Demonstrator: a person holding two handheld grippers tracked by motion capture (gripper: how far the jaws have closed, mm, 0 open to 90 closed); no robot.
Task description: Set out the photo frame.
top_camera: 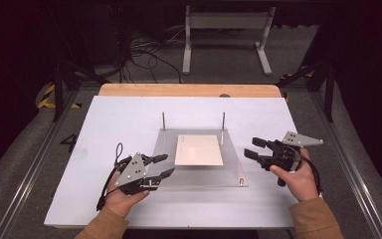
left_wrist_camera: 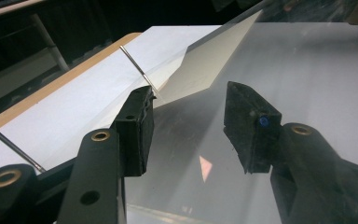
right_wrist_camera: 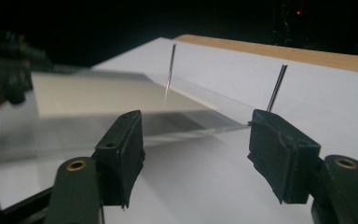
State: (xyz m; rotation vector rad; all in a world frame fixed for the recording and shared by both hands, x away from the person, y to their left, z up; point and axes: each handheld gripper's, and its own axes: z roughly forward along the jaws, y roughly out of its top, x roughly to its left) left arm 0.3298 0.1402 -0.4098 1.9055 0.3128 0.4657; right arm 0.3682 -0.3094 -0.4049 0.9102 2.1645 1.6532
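Cream sheet (top_camera: 199, 150) lies flat in the middle of a clear plate (top_camera: 165, 172), which rests on the white bench (top_camera: 104, 119) with two thin upright pins (top_camera: 163, 120) at its far edge and two low studs near its front corners. Left claw (top_camera: 162, 165) hangs at the plate's near-left edge, jaws partly apart with nothing between them; in the left gripper view the pads (left_wrist_camera: 137, 128) hover above the plate's glossy surface, whether touching it cannot be told. Right claw (top_camera: 254, 148) sits just beside the plate's right edge, jaws parted and holding nothing; the right gripper view shows its fingers (right_wrist_camera: 121, 151) apart over bare bench, with the plate's edge beyond them. Risks, as judged: the sheet is thin and lies flush, so a claw coming in flat may slide over it or push it across the slick plate instead of catching an edge; a push toward the far side could jam it against the pins; a claw dragged down hard could shift the plate itself, which seems only laid on the bench. Hard to make out: the plate's borders, since it is see-through and full of reflections; the sheet's thickness and material; whether the pins pass through the plate or stand behind it.
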